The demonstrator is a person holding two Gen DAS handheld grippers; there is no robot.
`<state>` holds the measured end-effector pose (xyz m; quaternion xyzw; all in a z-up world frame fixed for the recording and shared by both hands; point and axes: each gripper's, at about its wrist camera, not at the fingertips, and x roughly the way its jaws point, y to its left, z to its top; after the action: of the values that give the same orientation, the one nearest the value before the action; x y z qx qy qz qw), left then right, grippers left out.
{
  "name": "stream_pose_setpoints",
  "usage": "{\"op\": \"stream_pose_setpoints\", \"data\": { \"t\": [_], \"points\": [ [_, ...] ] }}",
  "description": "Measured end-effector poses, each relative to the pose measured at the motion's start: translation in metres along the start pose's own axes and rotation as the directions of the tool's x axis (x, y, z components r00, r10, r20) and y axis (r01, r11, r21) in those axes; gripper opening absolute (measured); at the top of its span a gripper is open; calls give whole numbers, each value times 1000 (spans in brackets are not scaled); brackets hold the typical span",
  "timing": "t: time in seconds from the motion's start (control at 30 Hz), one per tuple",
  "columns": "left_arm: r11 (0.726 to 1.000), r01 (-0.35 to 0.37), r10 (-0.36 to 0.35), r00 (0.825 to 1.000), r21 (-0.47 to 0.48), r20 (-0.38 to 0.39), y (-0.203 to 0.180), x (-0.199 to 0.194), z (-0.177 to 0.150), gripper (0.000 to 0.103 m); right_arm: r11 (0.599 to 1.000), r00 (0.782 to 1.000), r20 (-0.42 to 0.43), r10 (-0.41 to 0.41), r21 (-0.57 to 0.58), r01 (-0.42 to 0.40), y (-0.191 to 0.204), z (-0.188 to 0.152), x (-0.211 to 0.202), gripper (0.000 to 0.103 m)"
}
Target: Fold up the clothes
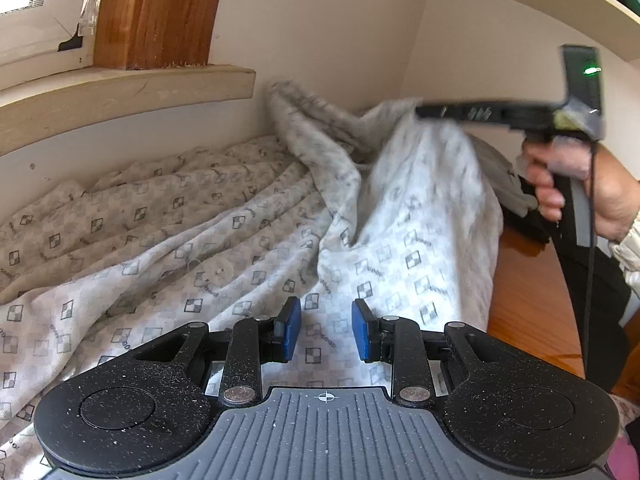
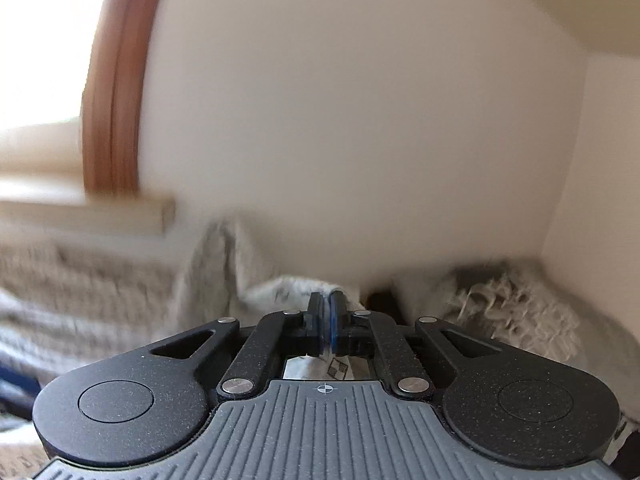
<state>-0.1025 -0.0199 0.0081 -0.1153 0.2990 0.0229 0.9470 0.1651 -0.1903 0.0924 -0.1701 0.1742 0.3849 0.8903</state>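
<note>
Tongs first: your right tongs (image 2: 327, 320) are pressed together on a raised edge of the garment (image 1: 248, 248), and a thin strip of cloth shows between the blue pads. Your left tongs (image 1: 326, 330) stand spread above the cloth near you, with nothing between them. Your right hand (image 1: 576, 188) holds its tool up at the right side, so the pinched part hangs as a steep fold.

To do this step well, I think you should keep the right pinch firm and carry the edge slowly, because a fast pull can drag the whole piece. The free left tongs could take a second edge so that the fold comes straight.

The garment lies spread over the wooden tabletop (image 1: 528, 300), against the wall under the window ledge (image 1: 120, 92). It is pale grey-white, with small checked squares printed on it, soft and much wrinkled. One button (image 1: 218, 273) shows near the middle.
</note>
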Motion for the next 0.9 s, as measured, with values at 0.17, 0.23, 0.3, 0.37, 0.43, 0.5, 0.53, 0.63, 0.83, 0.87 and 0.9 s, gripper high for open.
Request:
{"op": "stream_pose_setpoints", "data": {
  "t": [0.17, 0.23, 0.3, 0.37, 0.43, 0.5, 0.53, 0.63, 0.83, 0.87, 0.9],
  "points": [
    [1000, -4, 4, 1000, -5, 1, 1, -1, 0, 31, 996, 998, -66, 11, 86, -6, -22, -22, -1, 41],
    [1000, -4, 4, 1000, -5, 1, 1, -1, 0, 31, 991, 997, -72, 40, 127, -31, -37, -33, -13, 43],
    [1000, -4, 4, 1000, -4, 1, 1, -1, 1, 31, 991, 994, -101, 50, 131, -36, -46, -47, -24, 43],
    [1000, -1, 1, 1000, -1, 0, 1, -2, 1, 34, 991, 989, -136, 63, 127, -46, -54, -62, -34, 42],
    [1000, 1, -1, 1000, 3, 0, 1, 0, 2, 36, 991, 984, -162, 75, 126, -55, -60, -76, -45, 40],
    [1000, 0, 0, 1000, 6, -1, 0, 0, 1, 36, 988, 981, -174, 85, 142, -60, -65, -87, -54, 40],
    [1000, 0, 0, 1000, 6, -1, 0, 0, 1, 36, 984, 979, -179, 102, 161, -73, -68, -92, -56, 40],
    [1000, 2, -2, 1000, 5, -1, 1, 1, 1, 36, 976, 973, -183, 141, 192, -106, -70, -103, -58, 41],
    [1000, 8, -8, 1000, 6, -1, 1, 0, 1, 39, 948, 959, -155, 236, 251, -193, -62, -107, -51, 42],
    [1000, 8, -8, 1000, 6, -1, 1, 0, 2, 39, 953, 958, -169, 231, 239, -187, -59, -107, -49, 42],
    [1000, 8, -8, 1000, 6, -2, 0, 0, 2, 39, 957, 957, -183, 225, 226, -181, -56, -107, -48, 40]
  ]
}}
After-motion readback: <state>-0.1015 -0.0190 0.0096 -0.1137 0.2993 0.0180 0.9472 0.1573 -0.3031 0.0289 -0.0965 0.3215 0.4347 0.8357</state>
